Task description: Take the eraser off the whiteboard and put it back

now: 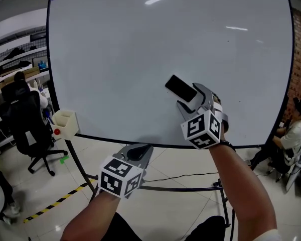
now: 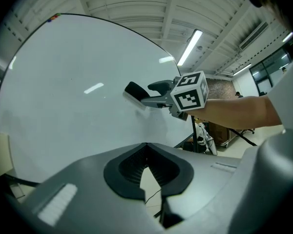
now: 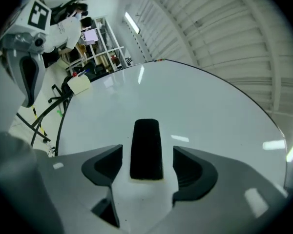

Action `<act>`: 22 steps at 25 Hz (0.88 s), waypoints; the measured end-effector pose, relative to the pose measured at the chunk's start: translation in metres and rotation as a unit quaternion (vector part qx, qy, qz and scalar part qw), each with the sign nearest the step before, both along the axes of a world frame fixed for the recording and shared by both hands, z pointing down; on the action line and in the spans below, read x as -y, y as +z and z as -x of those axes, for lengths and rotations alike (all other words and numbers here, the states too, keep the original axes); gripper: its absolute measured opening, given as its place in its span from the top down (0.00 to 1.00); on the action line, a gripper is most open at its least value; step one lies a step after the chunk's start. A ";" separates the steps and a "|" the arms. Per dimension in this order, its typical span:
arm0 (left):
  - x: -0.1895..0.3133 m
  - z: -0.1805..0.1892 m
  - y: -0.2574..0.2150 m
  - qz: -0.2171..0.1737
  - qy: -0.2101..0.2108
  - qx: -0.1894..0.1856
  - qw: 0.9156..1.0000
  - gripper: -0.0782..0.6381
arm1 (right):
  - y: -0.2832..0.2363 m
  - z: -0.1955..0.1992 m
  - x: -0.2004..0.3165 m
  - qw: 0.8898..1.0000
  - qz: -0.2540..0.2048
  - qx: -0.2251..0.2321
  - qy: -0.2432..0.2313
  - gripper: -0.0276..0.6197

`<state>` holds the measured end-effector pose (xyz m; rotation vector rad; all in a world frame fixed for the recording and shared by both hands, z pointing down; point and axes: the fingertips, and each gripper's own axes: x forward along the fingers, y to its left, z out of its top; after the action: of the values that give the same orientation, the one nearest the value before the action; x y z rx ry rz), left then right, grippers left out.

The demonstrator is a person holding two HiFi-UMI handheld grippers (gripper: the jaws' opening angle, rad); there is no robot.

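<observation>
Head view: the black eraser [image 1: 181, 88] lies flat against the whiteboard [image 1: 140, 44], low and right of centre. The right tongs [image 1: 194, 98] are just below it. The left tongs [image 1: 138, 152] hang under the board's bottom edge, well apart from the eraser

Left gripper view: the left tongs [image 2: 146, 152] have their tips together, with nothing between them

Right gripper view: the right tongs [image 3: 146, 165] stand wide apart. The eraser [image 3: 146, 149] sits between them on the board, with a gap on each side and neither pad touching it
</observation>
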<state>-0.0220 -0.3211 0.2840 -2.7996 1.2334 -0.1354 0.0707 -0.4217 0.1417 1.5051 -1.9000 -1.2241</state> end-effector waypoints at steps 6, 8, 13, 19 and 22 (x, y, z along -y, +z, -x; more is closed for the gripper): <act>0.001 0.005 -0.002 -0.003 -0.002 0.001 1.000 0.87 | -0.008 0.015 0.020 1.000 0.013 -0.016 0.011 0.48; 0.000 0.006 -0.005 -0.005 -0.002 -0.001 1.000 0.87 | -0.007 0.019 0.024 1.000 0.012 -0.025 0.014 0.48; -0.002 0.006 -0.005 -0.006 -0.002 -0.001 1.000 0.87 | -0.006 0.023 0.031 0.998 0.005 -0.051 0.030 0.50; -0.002 0.006 0.000 -0.003 0.000 0.000 1.000 0.87 | -0.007 0.022 0.036 0.997 0.009 -0.056 0.045 0.57; -0.003 0.004 -0.002 -0.003 0.001 -0.001 1.000 0.87 | -0.008 0.021 0.036 0.997 0.005 -0.057 0.047 0.57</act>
<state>-0.0258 -0.3185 0.2825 -2.7963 1.2284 -0.1275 0.0495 -0.4577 0.1339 1.4692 -1.7408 -1.2286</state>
